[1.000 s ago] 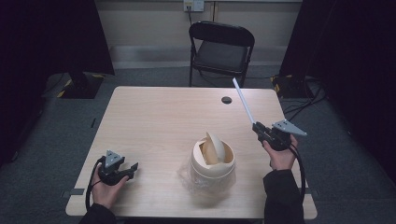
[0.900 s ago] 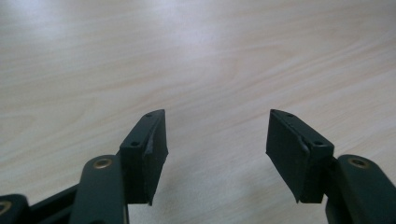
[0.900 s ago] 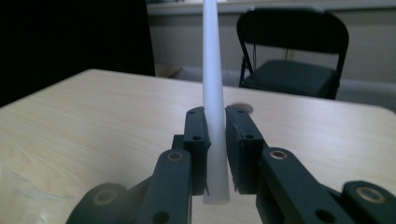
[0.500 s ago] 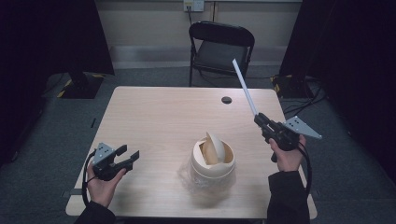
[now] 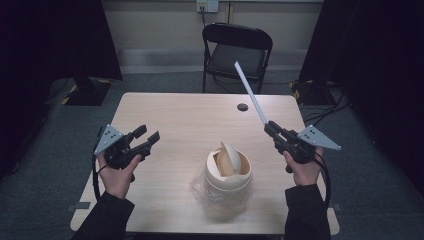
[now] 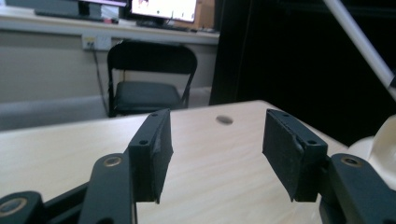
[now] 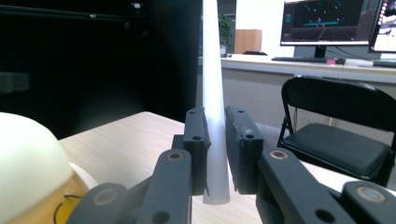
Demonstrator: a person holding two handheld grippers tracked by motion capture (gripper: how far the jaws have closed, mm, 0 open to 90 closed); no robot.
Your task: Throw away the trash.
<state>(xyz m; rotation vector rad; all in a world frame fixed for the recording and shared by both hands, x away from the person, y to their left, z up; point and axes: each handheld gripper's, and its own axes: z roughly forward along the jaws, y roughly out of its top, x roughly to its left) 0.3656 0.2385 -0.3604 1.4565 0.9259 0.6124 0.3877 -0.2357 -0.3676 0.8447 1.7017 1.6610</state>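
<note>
Cream bin (image 5: pixel 228 172) sits lower centre of the high view on my surface (image 5: pixel 190 120), its swing lid (image 5: pixel 231 159) tipped up on edge; I cannot make out anything inside. A clear bag (image 5: pixel 202 189) wraps its lower left side.

My right tongs (image 5: pixel 270 127), right of centre, are clenched on a long white tube (image 5: pixel 250 93) that slants up toward the upper middle of the frame. My left tongs (image 5: pixel 147 134) at left stand released, nothing between them, held above the surface edge.

Right gripper view: the tube (image 7: pixel 214 93) runs up between both pads (image 7: pixel 198 140), its cut end poking out below them; the bin's dome (image 7: pixel 28 158) bulges at lower left, with monitors (image 7: pixel 322 21) on a back desk at upper right. The high view gives none of that desk.

Left gripper view: pads (image 6: pixel 156 149) wide apart, the surface's round hole (image 6: pixel 224 120) between them, the tube (image 6: pixel 362 39) crossing the upper right corner, a folding chair (image 6: pixel 147 79) behind.

Both hands (image 5: pixel 117 172) grip from below, forearms entering from the bottom edge; right hand (image 5: pixel 302 167) tilts its tongs up and away.
</note>
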